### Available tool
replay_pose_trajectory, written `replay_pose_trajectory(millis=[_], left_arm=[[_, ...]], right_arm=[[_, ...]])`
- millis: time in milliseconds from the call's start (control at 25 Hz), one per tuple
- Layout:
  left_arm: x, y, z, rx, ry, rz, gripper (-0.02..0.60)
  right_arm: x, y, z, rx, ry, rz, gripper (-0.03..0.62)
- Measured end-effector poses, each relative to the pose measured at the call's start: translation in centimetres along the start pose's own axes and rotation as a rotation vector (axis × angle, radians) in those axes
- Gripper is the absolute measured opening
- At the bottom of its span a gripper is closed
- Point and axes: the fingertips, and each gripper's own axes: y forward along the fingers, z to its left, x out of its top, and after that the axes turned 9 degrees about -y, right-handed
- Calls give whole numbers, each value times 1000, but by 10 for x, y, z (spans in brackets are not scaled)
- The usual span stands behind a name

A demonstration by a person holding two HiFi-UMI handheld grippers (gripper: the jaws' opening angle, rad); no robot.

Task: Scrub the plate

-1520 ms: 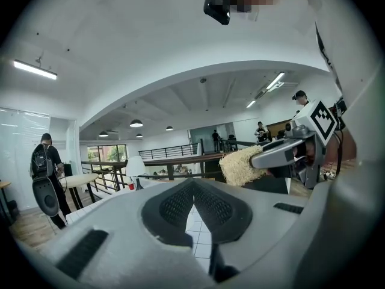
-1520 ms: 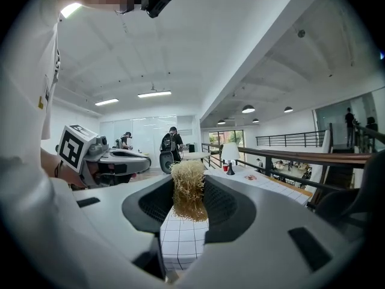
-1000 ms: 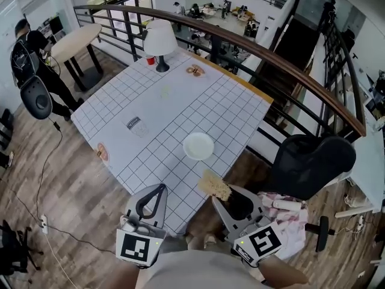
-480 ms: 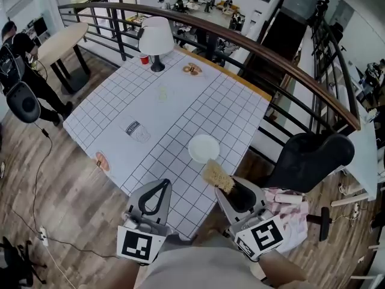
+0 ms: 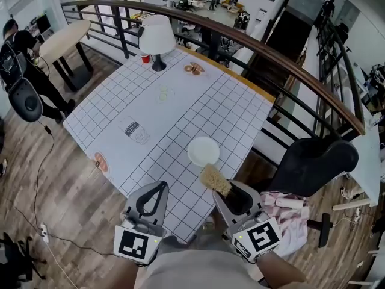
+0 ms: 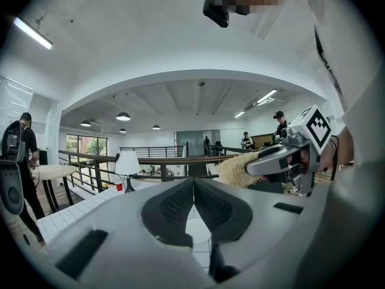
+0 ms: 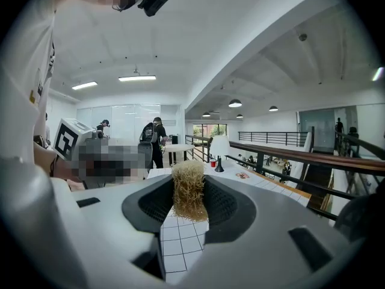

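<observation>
The right gripper (image 5: 224,190) is clenched on a tan, fibrous scrubber (image 7: 189,191). Its jaws pinch the near end of the pad, and the free end sticks out toward the plate (image 5: 203,151). That end stops just short of the plate's near rim and does not look to be on it. The left gripper (image 6: 194,191) has its jaws pressed together with nothing between them. It hangs to the near left of the plate, farther from it than the scrubber is. The white plate lies flat and looks bare on the gridded table (image 5: 180,101), and nothing holds it. The table's edge runs close by on the plate's right and near sides, with wooden floor below and a black office chair (image 5: 313,164) beyond. A white lamp (image 5: 156,38) and a red cup (image 5: 145,58) stand well beyond the plate, on the far side. The main risk I see is the plate sliding. It looks light and nothing braces it, so a sideways scrubbing stroke could push it toward that close edge and off the table. The scrubber is also gripped only at one end, so heavy pressure could fold it or work it loose from the jaws.
</observation>
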Motion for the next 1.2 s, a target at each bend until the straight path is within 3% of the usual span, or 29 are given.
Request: replay_pose_trajectory(millis=[200,320,440,600,880,1200], left_arm=[[-9,24,-14,-46,7,16,15],[-16,47,-15,-63,-31,57,15],[-12,68,-11,-105,-66,33,15],[-25,104,9,-84,-62,54,15],[-80,161,36,-49,-60,167,15],[-163,205,42,-101,-76,380,15]], right_arm=[[-16,6,-23,8,9,14,135],[-23,13,-39,10,48,20,135],[-26,23,-55,2,71,19,135],[-33,47,-78,-15,75,26,135],[-59,101,-102,2,53,63,135],[-116,155,-101,75,68,155,135]])
